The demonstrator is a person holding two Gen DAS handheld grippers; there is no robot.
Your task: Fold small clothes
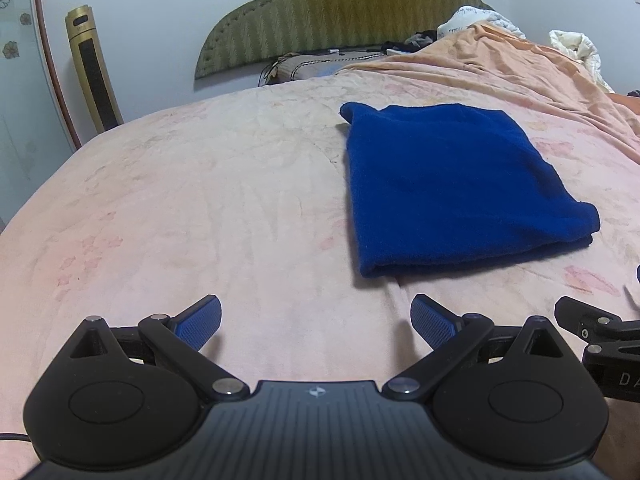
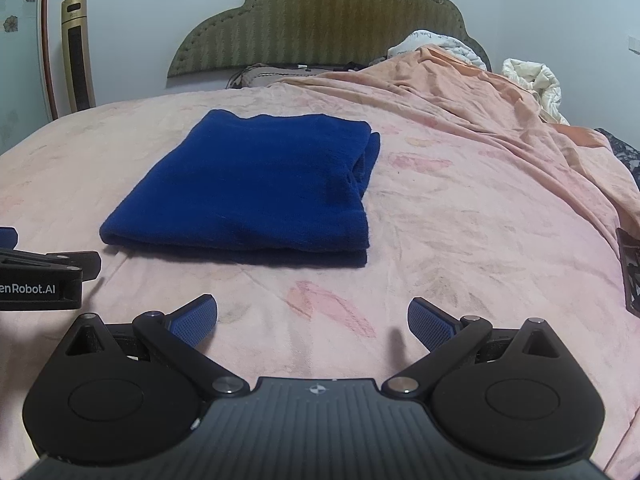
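Observation:
A dark blue garment (image 1: 452,184) lies folded into a flat rectangle on the pink bed sheet (image 1: 200,200). In the right wrist view the garment (image 2: 256,184) sits ahead and to the left. My left gripper (image 1: 316,320) is open and empty, low over the sheet, short of the garment's near left corner. My right gripper (image 2: 312,320) is open and empty, short of the garment's near right corner. Each gripper shows at the edge of the other's view.
An orange blanket (image 2: 500,104) is bunched along the right side of the bed, with white bedding (image 2: 532,80) behind it. A green headboard (image 1: 340,12) and pillows stand at the far end. A gold tower fan (image 1: 94,68) stands by the left wall.

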